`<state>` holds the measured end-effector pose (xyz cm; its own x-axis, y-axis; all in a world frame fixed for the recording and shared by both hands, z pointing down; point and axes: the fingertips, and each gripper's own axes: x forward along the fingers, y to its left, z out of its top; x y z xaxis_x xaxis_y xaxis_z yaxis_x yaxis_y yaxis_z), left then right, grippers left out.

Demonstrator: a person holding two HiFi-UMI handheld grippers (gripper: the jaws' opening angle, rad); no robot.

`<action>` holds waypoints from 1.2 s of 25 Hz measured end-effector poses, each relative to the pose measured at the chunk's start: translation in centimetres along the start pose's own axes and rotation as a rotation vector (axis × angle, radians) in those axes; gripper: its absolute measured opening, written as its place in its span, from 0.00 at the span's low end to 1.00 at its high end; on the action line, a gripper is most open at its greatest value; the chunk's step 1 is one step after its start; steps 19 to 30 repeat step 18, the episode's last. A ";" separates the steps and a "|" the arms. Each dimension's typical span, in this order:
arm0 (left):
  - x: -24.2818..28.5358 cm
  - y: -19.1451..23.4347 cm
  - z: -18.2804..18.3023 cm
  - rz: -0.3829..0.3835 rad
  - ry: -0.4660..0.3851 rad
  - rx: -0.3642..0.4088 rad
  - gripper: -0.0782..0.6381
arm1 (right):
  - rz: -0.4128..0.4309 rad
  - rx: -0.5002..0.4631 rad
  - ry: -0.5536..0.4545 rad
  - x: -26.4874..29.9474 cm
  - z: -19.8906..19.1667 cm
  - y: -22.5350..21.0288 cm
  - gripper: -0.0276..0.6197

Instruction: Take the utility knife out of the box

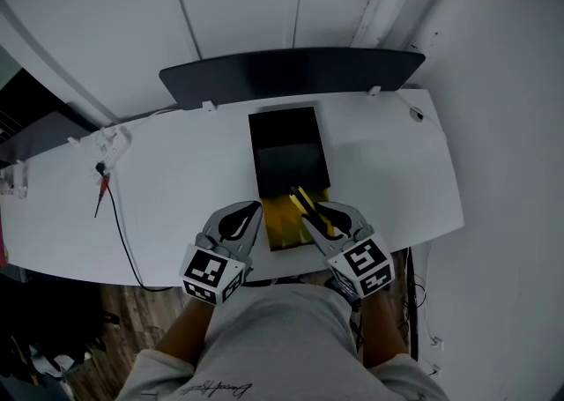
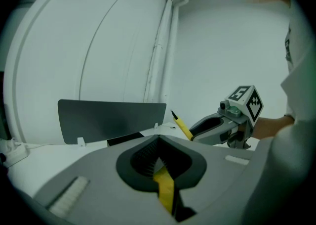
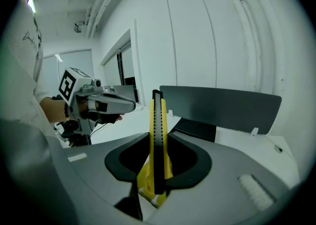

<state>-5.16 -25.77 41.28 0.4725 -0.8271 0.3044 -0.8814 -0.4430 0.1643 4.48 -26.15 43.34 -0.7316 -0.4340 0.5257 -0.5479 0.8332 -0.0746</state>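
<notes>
An oblong black box (image 1: 284,130) lies open on the white table (image 1: 176,196), its near end yellow (image 1: 280,230). My right gripper (image 1: 315,214) is shut on the yellow and black utility knife (image 1: 306,205), which sticks up and away from the jaws over the box's near end. In the right gripper view the knife (image 3: 157,135) stands upright between the jaws of that gripper (image 3: 157,169). My left gripper (image 1: 251,214) is at the box's near left side. In its own view the left gripper (image 2: 163,169) pinches a yellow strip (image 2: 165,189) of the box's edge.
A dark panel (image 1: 291,73) stands along the table's far edge. A white power strip (image 1: 110,139) and a black cable with a red clip (image 1: 104,181) lie at the left. A white wall is on the right. The table's front edge is just below the grippers.
</notes>
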 end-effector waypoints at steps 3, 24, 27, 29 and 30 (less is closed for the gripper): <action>0.0 -0.1 0.0 -0.002 -0.001 0.001 0.11 | 0.002 0.006 0.003 0.0 -0.1 0.0 0.25; -0.4 -0.1 -0.2 -0.015 0.007 -0.003 0.11 | -0.014 0.015 0.030 -0.1 -0.4 -0.2 0.25; -0.4 -0.1 -0.2 -0.015 0.007 -0.003 0.11 | -0.014 0.015 0.030 -0.1 -0.4 -0.2 0.25; -0.4 -0.1 -0.2 -0.015 0.007 -0.003 0.11 | -0.014 0.015 0.030 -0.1 -0.4 -0.2 0.25; -0.4 -0.1 -0.2 -0.015 0.007 -0.003 0.11 | -0.014 0.015 0.030 -0.1 -0.4 -0.2 0.25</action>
